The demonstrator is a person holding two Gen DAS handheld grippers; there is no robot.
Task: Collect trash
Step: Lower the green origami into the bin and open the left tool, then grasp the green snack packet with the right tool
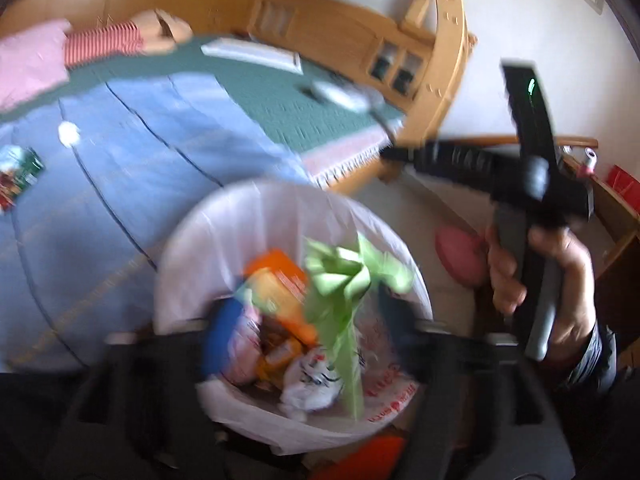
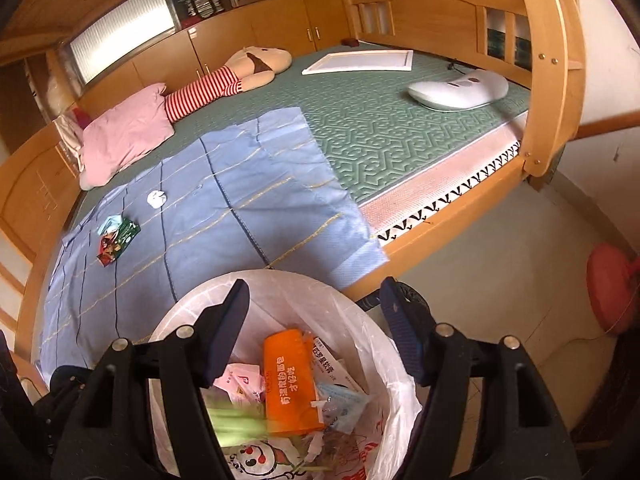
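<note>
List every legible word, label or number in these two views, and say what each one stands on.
"有温度的面包才好吃": orange packet in the trash bin, right wrist view.
White box beside it: dark print, partly hidden, unreadable.
Bin liner's red characters: cut off, unreadable.
Snack wrappers on the blue sheet: too small.
Left wrist view: all print blurred.

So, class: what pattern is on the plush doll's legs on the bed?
Red and white stripes on the plush doll, clearest in the right wrist view.
</note>
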